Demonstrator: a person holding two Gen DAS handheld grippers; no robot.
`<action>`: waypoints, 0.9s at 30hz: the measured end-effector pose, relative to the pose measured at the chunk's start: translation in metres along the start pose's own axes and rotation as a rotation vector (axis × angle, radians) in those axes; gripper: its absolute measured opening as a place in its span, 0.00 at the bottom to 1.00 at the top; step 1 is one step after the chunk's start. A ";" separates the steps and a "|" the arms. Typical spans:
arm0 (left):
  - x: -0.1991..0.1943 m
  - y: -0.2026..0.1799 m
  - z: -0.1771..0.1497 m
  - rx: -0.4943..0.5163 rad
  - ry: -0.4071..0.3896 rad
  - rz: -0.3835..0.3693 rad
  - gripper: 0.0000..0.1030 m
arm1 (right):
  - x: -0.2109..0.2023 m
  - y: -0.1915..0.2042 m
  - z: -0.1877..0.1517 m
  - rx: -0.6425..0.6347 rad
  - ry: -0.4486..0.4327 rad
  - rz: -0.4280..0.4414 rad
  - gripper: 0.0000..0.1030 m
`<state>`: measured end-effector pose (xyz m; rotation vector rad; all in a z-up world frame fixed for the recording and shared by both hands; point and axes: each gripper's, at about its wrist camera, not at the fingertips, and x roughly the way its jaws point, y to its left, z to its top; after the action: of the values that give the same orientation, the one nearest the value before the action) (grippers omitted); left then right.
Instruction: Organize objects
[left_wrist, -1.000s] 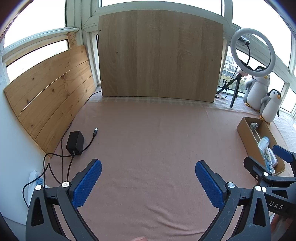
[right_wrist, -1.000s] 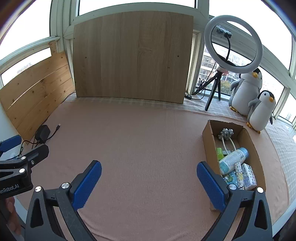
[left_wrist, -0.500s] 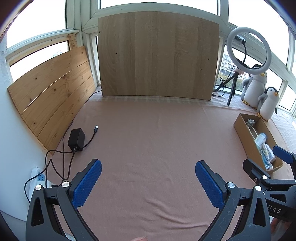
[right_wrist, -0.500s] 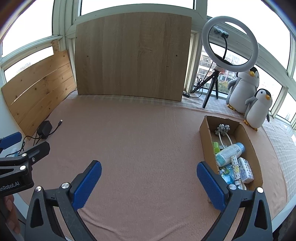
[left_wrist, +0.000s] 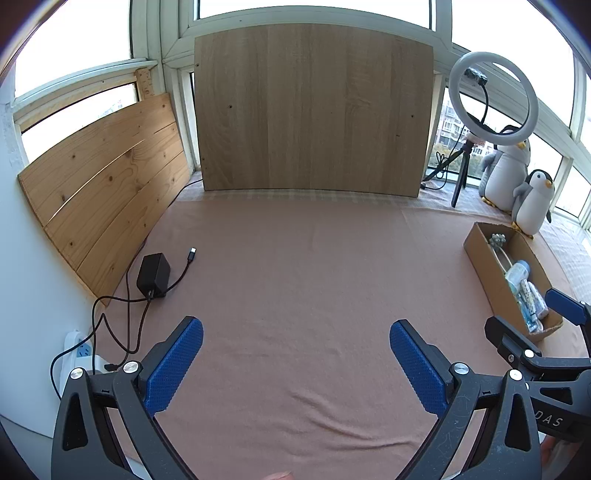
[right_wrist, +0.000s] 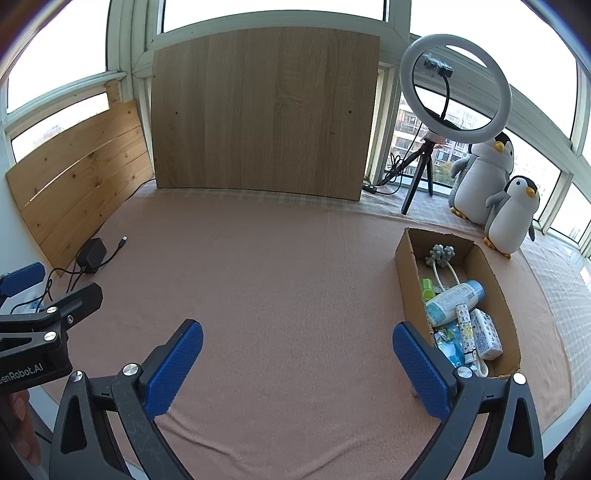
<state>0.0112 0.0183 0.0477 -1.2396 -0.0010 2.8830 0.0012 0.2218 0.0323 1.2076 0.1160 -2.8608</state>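
A cardboard box (right_wrist: 408, 280) stands at the right of the pink cloth; it also shows in the left wrist view (left_wrist: 487, 266). Inside lie a white bottle with a blue cap (right_wrist: 452, 297), a green item (right_wrist: 427, 288), a grey massager (right_wrist: 439, 254), a white packet (right_wrist: 485, 334) and other small items. My left gripper (left_wrist: 295, 354) is open and empty above the cloth near the front edge. My right gripper (right_wrist: 297, 356) is open and empty, its right finger (right_wrist: 421, 365) close to the box's near corner.
A black charger (left_wrist: 153, 275) with cable and a white power strip (left_wrist: 75, 350) lie at the left. Wooden boards (left_wrist: 314, 110) stand at the back and left. A ring light (right_wrist: 456, 83) on a tripod and two plush penguins (right_wrist: 509, 214) stand at the back right.
Both grippers have pulled back and risen a little, so the scene looks farther away. Both stay open and empty. Nothing on the cloth has moved.
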 end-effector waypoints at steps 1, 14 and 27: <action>0.000 0.000 0.000 0.000 0.001 0.000 1.00 | 0.000 0.000 0.000 0.000 0.000 0.000 0.99; 0.002 -0.002 0.000 0.006 0.012 0.006 1.00 | -0.001 0.000 -0.002 -0.005 0.003 -0.001 0.99; 0.005 0.000 0.001 0.009 0.014 0.006 1.00 | -0.002 -0.001 0.000 -0.010 -0.004 -0.006 0.99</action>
<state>0.0071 0.0187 0.0450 -1.2602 0.0152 2.8764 0.0027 0.2226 0.0336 1.2021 0.1333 -2.8640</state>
